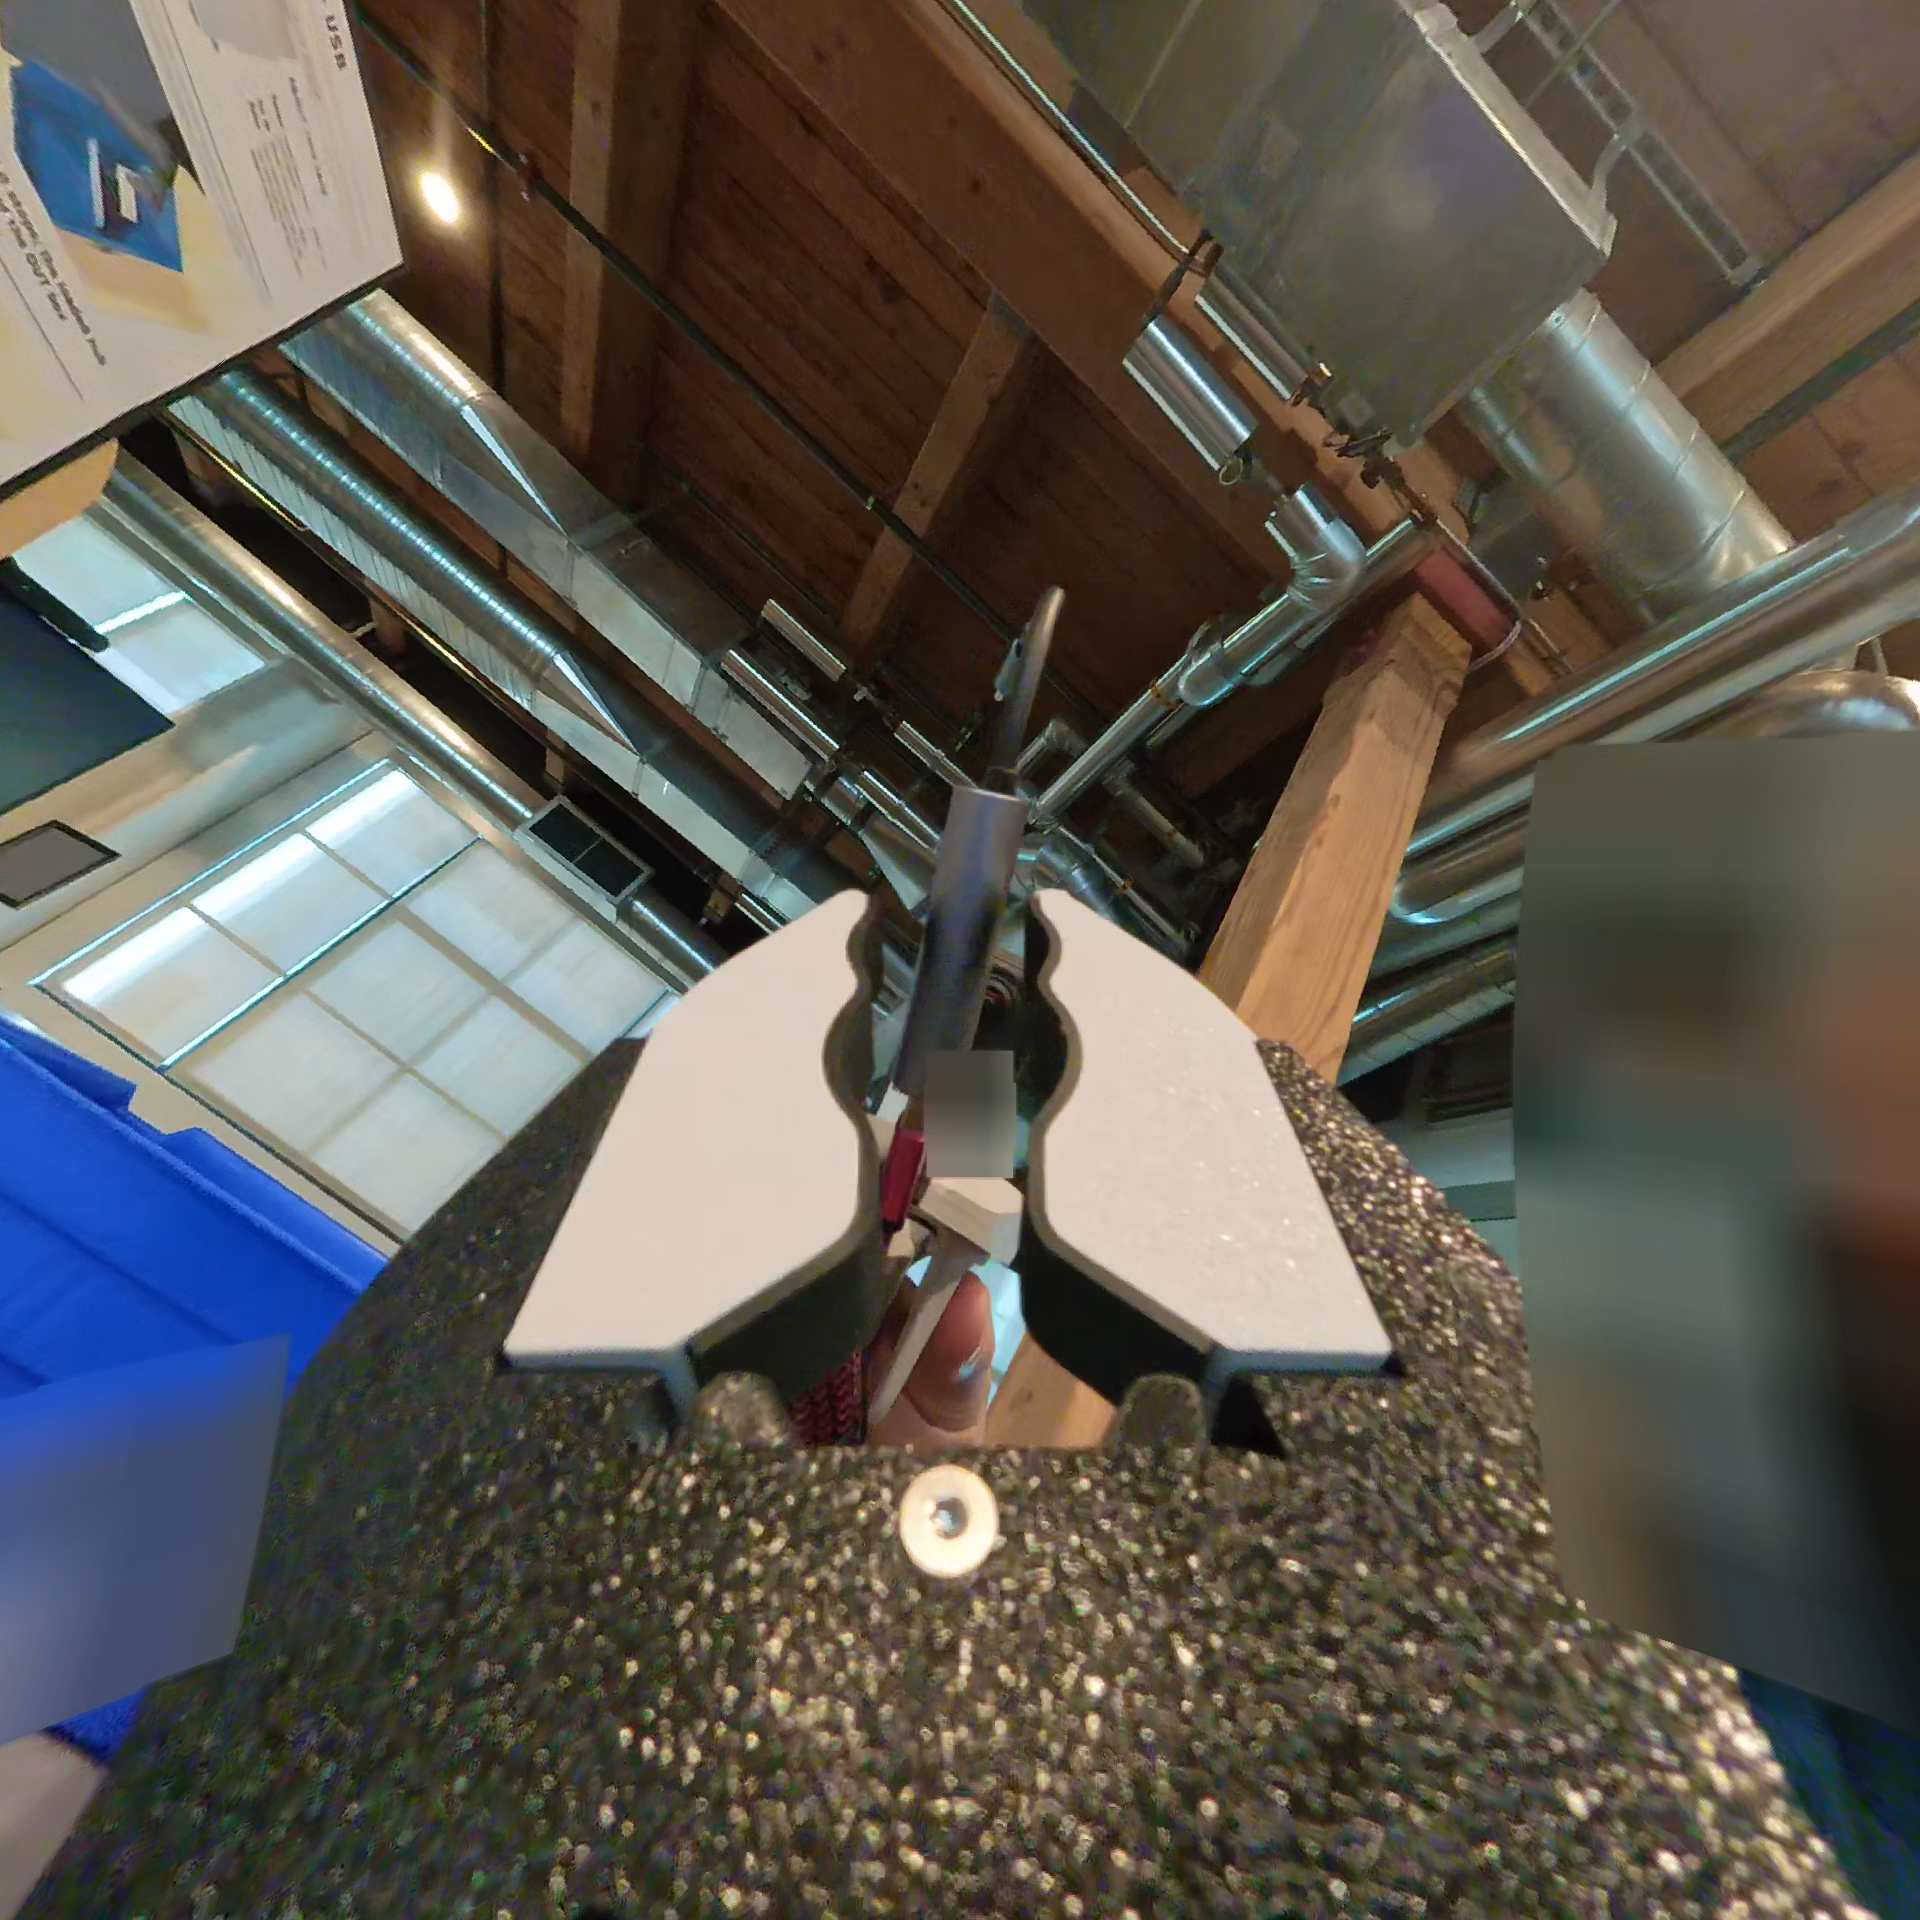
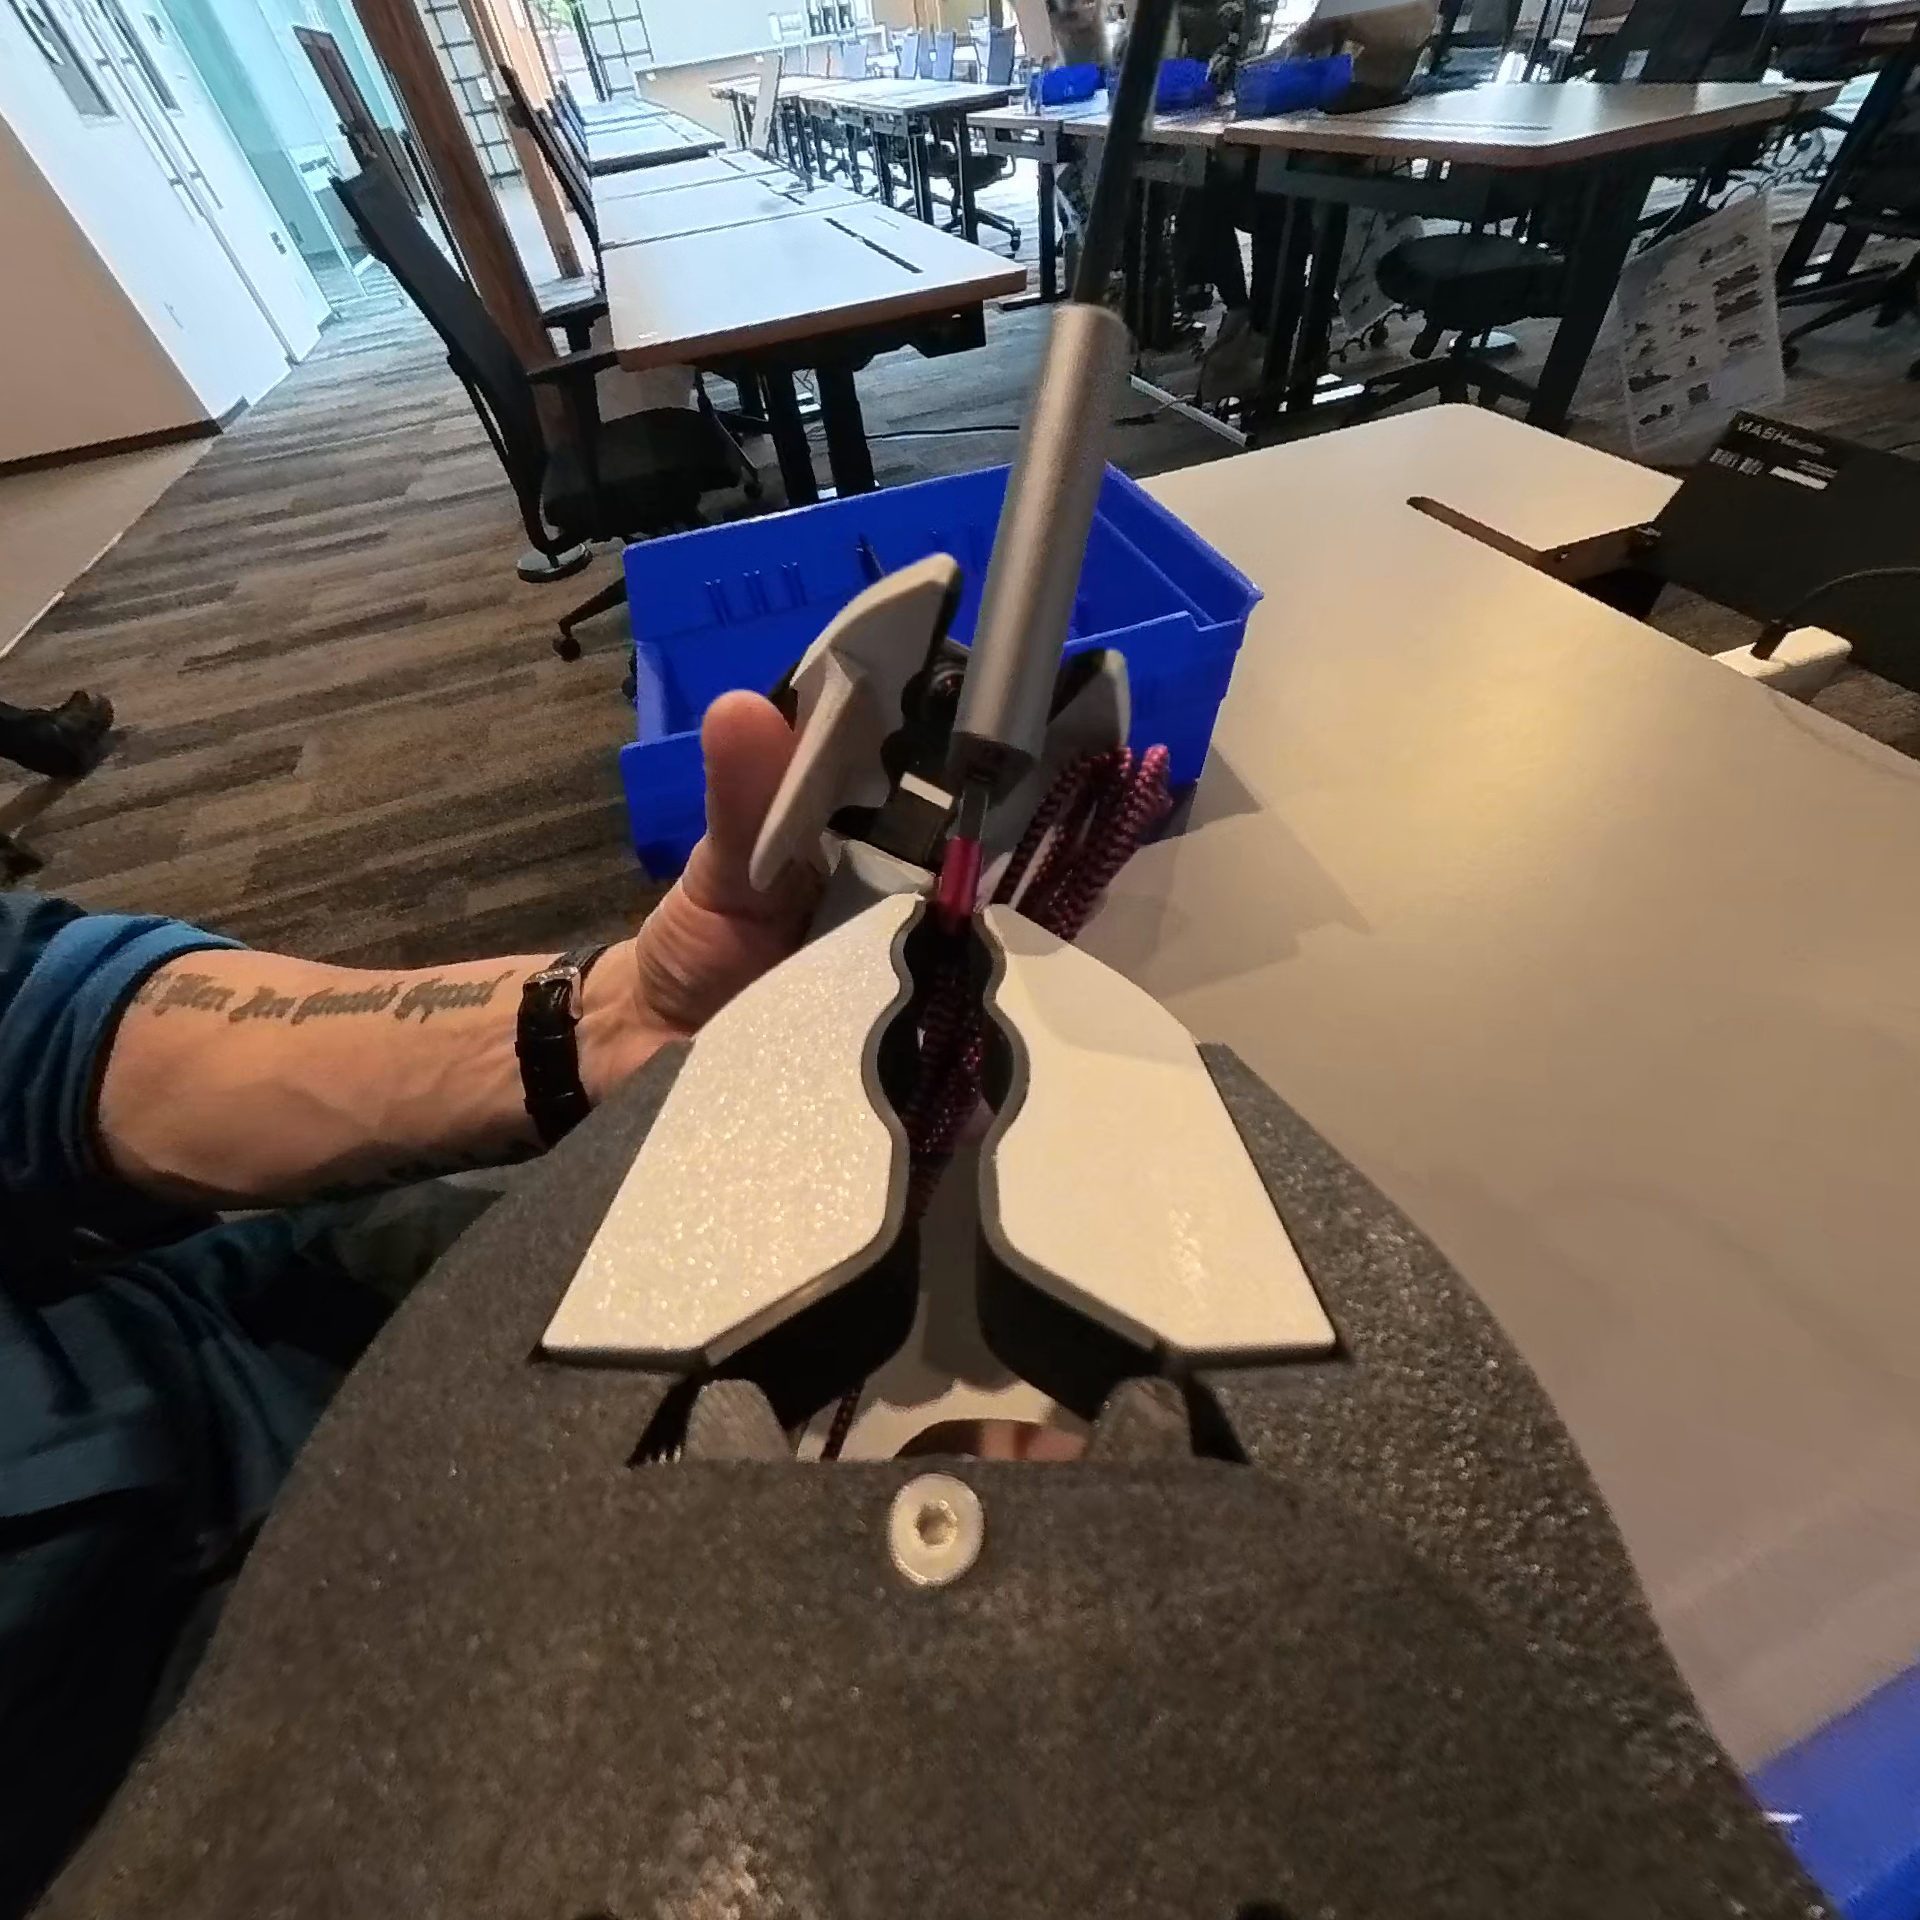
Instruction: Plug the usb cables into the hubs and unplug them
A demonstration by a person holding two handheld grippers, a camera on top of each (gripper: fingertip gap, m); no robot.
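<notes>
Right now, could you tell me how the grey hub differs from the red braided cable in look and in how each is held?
The hub is a smooth, rigid grey bar; the cable is braided, red and black, and limp, looping down toward the table. The hub stands nearly upright in the left gripper; the cable runs between the fingers of the right gripper, just behind its red plug. They meet at the hub's lower end, where the plug sits.

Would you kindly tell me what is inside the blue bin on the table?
Little shows: the blue bin displays bare ribbed inner walls at the back. The left gripper and grey hub cover the rest, so its contents cannot be told.
</notes>
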